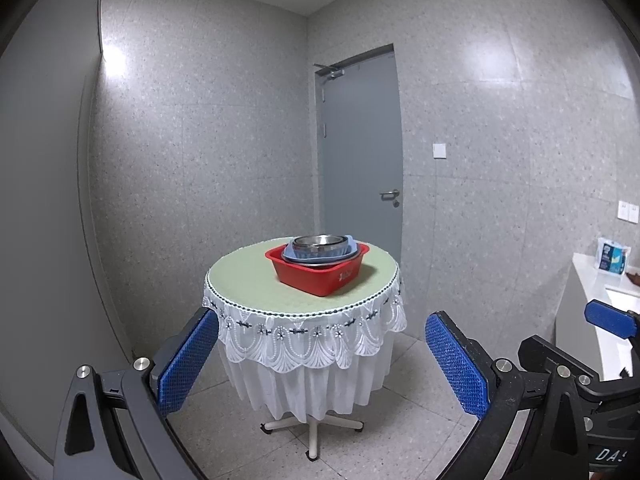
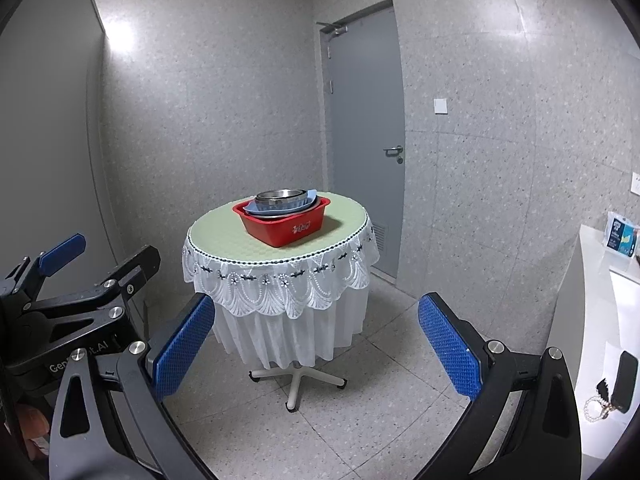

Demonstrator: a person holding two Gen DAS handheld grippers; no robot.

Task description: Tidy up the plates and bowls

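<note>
A red plastic basin (image 1: 320, 274) (image 2: 286, 224) stands on a small round table (image 1: 248, 280) (image 2: 224, 236) with a green top and white lace cloth. In it lie a blue plate (image 1: 298, 256) (image 2: 262, 209) and stacked metal bowls (image 1: 320, 244) (image 2: 282, 196). My left gripper (image 1: 322, 360) is open and empty, well short of the table. My right gripper (image 2: 314, 350) is open and empty, also short of the table. The right gripper shows at the left view's right edge (image 1: 610, 318), the left gripper at the right view's left edge (image 2: 64, 250).
A grey door (image 1: 360, 152) (image 2: 366, 132) stands behind the table. A white counter (image 1: 600, 300) (image 2: 592, 292) runs along the right with a tissue pack (image 1: 612, 256) (image 2: 622, 236), a black key fob and bead chain (image 2: 612, 392). The floor is tiled.
</note>
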